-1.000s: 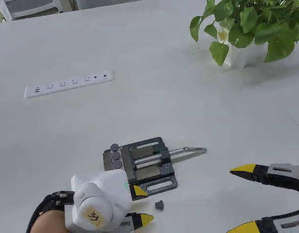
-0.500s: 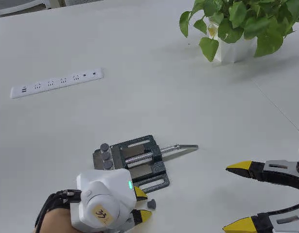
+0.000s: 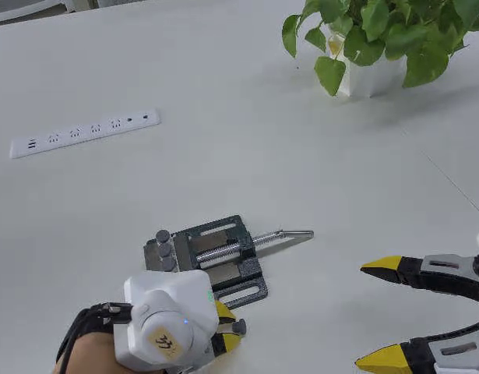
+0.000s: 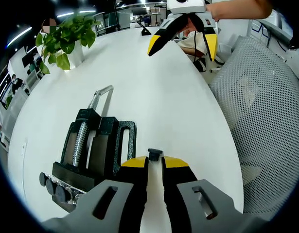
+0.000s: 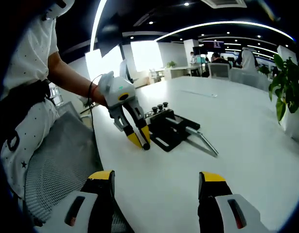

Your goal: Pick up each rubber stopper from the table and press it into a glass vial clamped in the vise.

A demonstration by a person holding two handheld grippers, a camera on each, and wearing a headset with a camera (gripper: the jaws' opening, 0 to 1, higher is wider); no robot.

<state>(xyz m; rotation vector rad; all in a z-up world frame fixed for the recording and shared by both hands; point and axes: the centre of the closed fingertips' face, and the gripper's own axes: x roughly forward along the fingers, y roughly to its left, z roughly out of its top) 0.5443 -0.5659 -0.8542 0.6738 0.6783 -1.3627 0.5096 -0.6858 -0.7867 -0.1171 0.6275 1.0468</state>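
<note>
My left gripper (image 3: 231,328) is shut on a small dark rubber stopper (image 3: 239,327), just in front of the vise and close to the tabletop. The left gripper view has the stopper (image 4: 154,154) pinched between the yellow tips (image 4: 154,161). The black vise (image 3: 223,261) lies on the white table with its screw handle pointing right. Glass vials (image 3: 164,249) with dark stoppers stand in a row at its left end. To the right, away from the vise, my right gripper (image 3: 378,313) hangs open with nothing between its fingers.
A white power strip (image 3: 83,132) lies at the far left of the table. A potted plant (image 3: 371,39) stands at the back right. The table edge and a grey mesh chair (image 4: 256,97) are close by the left gripper.
The stopper lay on the table between the left gripper's open tips; those tips have now shut on it. The right gripper has hardly moved. The head camera has shifted a little.
</note>
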